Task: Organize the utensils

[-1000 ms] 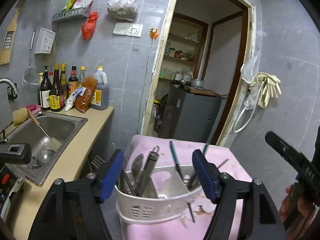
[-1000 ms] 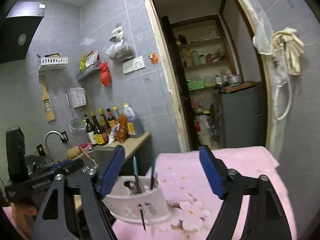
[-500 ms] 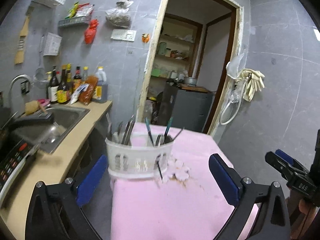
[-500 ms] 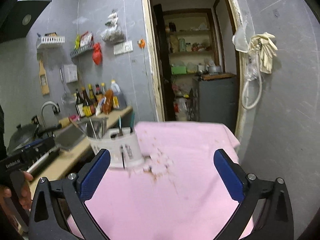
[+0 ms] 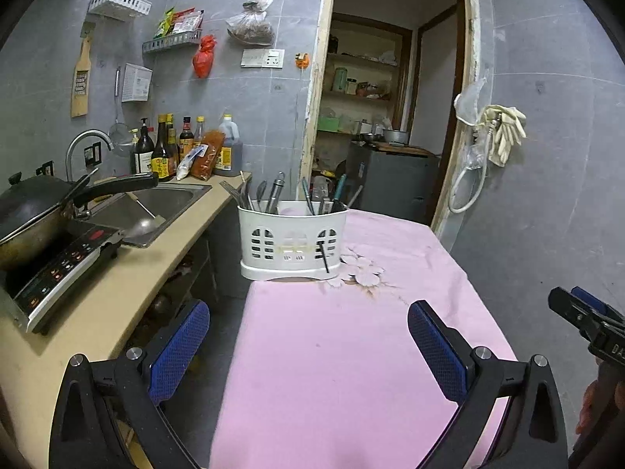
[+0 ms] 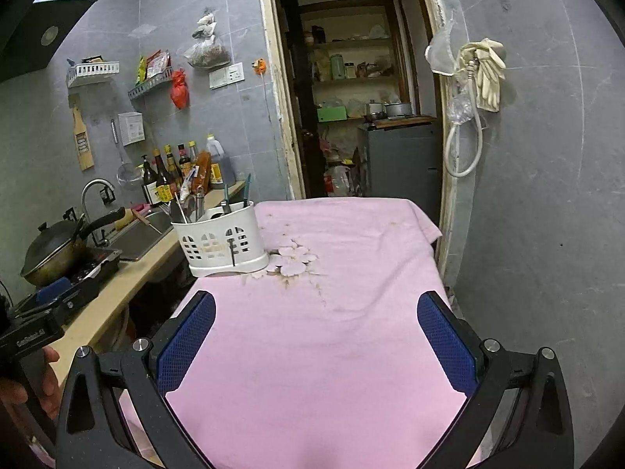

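A white slotted utensil holder point(image 5: 293, 242) stands at the far left corner of a table under a pink cloth point(image 5: 351, 351); it also shows in the right wrist view point(image 6: 220, 243). Several metal utensils and green-handled pieces stand upright in it, and one dark piece pokes out through a front slot. My left gripper point(image 5: 308, 344) is open and empty, well back from the holder over the near part of the cloth. My right gripper point(image 6: 316, 336) is open and empty too, over the near part of the pink cloth point(image 6: 332, 332).
A counter point(image 5: 129, 273) runs along the left with a sink point(image 5: 156, 203), an induction cooker point(image 5: 58, 269) carrying a wok point(image 5: 31, 215), and sauce bottles point(image 5: 168, 152). A doorway point(image 5: 383, 117) opens behind the table. A grey wall point(image 5: 547, 156) is to the right.
Both grippers have pulled back from the holder toward the near end of the table. The holder now looks smaller and farther away. Both stay open and empty.
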Demonstrator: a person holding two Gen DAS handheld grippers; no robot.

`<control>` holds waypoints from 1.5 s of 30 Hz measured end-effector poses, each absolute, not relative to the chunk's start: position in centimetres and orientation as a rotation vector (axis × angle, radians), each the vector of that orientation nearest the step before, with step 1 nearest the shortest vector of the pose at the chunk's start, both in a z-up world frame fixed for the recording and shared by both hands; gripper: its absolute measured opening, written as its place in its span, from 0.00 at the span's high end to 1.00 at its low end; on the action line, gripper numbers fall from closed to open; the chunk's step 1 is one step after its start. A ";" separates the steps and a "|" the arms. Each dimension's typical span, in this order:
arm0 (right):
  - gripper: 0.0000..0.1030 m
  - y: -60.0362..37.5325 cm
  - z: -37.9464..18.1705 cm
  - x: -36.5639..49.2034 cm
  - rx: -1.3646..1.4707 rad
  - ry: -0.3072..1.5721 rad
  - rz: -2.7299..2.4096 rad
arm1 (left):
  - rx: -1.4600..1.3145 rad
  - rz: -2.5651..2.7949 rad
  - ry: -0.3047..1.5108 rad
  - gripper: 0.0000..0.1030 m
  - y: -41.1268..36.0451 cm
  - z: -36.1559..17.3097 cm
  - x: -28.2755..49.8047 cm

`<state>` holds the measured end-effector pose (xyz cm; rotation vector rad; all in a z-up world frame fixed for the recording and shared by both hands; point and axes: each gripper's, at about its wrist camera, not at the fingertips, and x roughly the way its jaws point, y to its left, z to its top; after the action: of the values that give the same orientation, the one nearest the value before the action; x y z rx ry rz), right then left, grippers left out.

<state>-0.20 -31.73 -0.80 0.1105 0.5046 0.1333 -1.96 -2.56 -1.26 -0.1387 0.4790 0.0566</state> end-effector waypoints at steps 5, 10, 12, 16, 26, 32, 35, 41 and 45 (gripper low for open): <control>0.01 -32.1 -0.7 -0.1 0.102 0.496 0.125 | -0.126 0.039 0.465 0.01 -3.5 -1.2 -2.2; 0.01 -32.0 -0.5 0.0 0.099 0.495 0.133 | -0.125 0.033 0.457 0.01 -3.8 -1.1 -2.1; 0.01 -32.0 -0.5 0.0 0.095 0.495 0.136 | -0.125 0.035 0.454 0.01 -3.8 -1.0 -2.1; 0.01 -31.8 -0.5 0.2 0.092 0.495 0.145 | -0.126 0.038 0.453 0.01 -3.9 -1.0 -2.0; 0.01 -31.6 -0.8 0.4 0.097 0.500 0.152 | -0.128 0.041 0.452 0.01 -3.7 -1.0 -2.0; 0.01 -31.4 -0.8 0.5 0.100 0.501 0.153 | -0.123 0.041 0.453 0.01 -3.9 -0.9 -1.8; 0.01 -31.4 -0.8 0.4 0.098 0.501 0.152 | -0.124 0.042 0.453 0.01 -4.0 -0.9 -1.8; 0.01 -31.3 -0.8 0.4 0.099 0.499 0.150 | -0.125 0.042 0.453 0.01 -3.9 -0.9 -1.8; 0.01 -31.3 -0.9 0.4 0.098 0.498 0.150 | -0.125 0.041 0.452 0.01 -3.8 -0.9 -1.7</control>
<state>0.44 -31.30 -0.88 0.0976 0.4979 0.1505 -1.75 -3.83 -0.94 -0.1247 0.4523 0.0409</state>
